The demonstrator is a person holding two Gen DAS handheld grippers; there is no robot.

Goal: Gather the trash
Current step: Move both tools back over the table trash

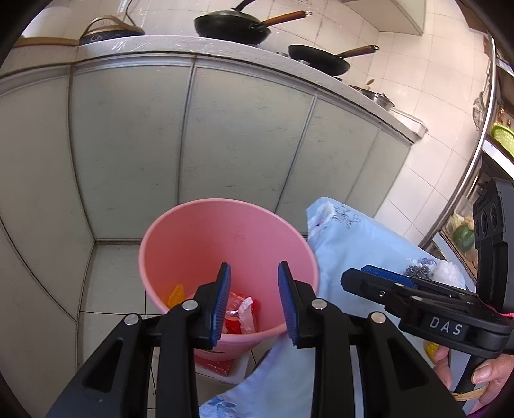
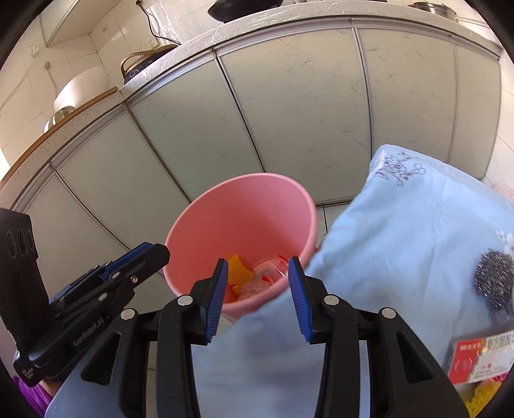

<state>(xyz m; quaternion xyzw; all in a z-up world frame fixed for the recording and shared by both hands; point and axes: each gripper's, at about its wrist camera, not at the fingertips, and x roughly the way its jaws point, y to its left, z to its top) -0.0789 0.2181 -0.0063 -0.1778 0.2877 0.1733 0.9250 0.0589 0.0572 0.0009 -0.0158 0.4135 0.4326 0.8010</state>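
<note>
A pink bin (image 1: 199, 244) stands on the floor by the cabinets; it also shows in the right wrist view (image 2: 250, 212). Inside lie a red-and-white wrapper (image 1: 241, 313) and a yellow mesh piece (image 1: 176, 294), the latter also in the right wrist view (image 2: 239, 273). My left gripper (image 1: 253, 302) is open and empty above the bin's near rim. My right gripper (image 2: 258, 299) is open and empty over the bin's edge and the blue cloth (image 2: 401, 241). On the cloth lie a steel scourer (image 2: 493, 279) and a red-and-white box (image 2: 478, 360). The right gripper shows in the left wrist view (image 1: 379, 276).
Pale cabinet doors (image 1: 225, 144) stand behind the bin under a counter with two black pans (image 1: 231, 27). The blue-clothed surface (image 1: 353, 244) sits right of the bin. A rack with a green basket (image 1: 502, 136) is at far right. Tiled floor (image 1: 109, 276) lies left of the bin.
</note>
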